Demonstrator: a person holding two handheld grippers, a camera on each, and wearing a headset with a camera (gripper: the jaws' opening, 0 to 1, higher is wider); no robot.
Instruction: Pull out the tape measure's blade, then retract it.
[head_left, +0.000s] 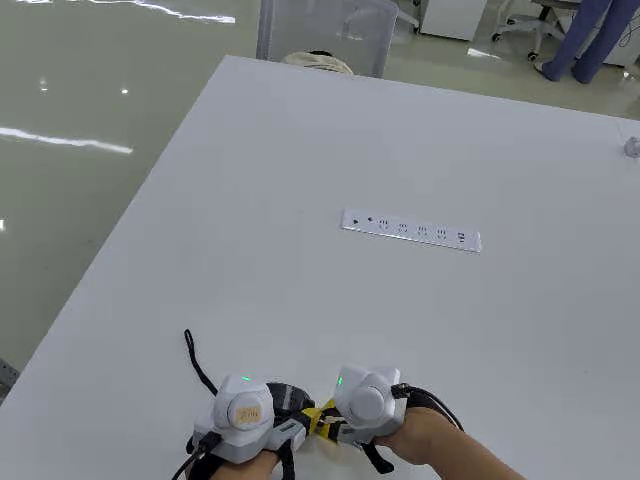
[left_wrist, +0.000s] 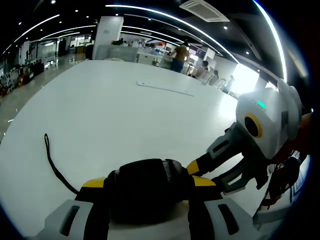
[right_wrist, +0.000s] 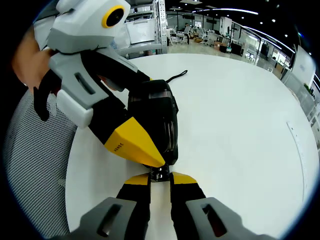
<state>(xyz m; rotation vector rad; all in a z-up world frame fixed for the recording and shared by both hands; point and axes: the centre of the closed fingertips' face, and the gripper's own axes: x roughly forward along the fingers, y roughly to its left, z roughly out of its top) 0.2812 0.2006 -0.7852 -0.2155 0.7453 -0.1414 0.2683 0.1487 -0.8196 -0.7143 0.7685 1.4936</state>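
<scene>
The tape measure (right_wrist: 156, 117) lies on the white tabletop (head_left: 300, 200), at its near edge, between the two claws. Its case is black and sits low on the surface.

The left claw (left_wrist: 148, 183) is clamped on the case: the two yellow-tipped jaws press on its opposite sides, and the case fills the gap between them. In the left gripper view the case sits across the claw, with its broad dark face turned toward the camera.

The right claw (right_wrist: 160, 179) meets the case from the other side. Its jaws are almost together, with only a narrow slot between the yellow tips. In this slot there is a small metal piece, which seems to be the blade tip (right_wrist: 159, 173), though the view is too close to be sure. The piece is just beside the case, so hardly any blade shows between them.

In the head view the long axis of the case runs left to right, along the near edge of the tabletop. The end with the metal piece points to the right claw. From the opposite end a thin black strap (head_left: 196, 362) goes out and lies on the tabletop, curving away toward the far side.

A hand (head_left: 425, 435) holds the right gripper from below. A white power strip (head_left: 411, 230) lies flat near the middle of the tabletop, well apart from the claws.
</scene>
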